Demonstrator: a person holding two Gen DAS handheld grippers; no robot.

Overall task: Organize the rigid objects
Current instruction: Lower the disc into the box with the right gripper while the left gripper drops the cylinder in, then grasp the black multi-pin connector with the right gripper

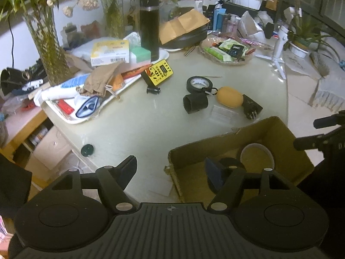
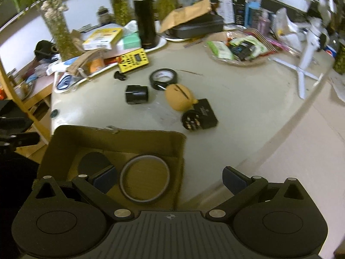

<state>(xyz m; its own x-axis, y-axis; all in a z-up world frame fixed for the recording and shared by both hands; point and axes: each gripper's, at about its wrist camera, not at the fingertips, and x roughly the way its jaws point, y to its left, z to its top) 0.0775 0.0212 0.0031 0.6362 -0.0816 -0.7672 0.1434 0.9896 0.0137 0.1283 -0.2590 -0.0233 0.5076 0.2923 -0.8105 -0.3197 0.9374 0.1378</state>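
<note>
L gripper [image 1: 172, 170] jaws spread, empty, over cardboard box [image 1: 286, 133] edge. R gripper [image 2: 170, 177] jaws spread, empty. Tape ring [image 2: 145, 179] + black disc [image 2: 92, 161] inside box on worktop [image 2: 248, 99].

I am finding almost no readable text. The yellow card [image 1: 159, 72] is showing black characters and a cartoon figure, too small to make out. The yellow-and-white box [image 1: 110, 51] is carrying a barcode label, digits illegible. The print on the tape roll's [image 1: 199, 83] core is blurring out.
</note>
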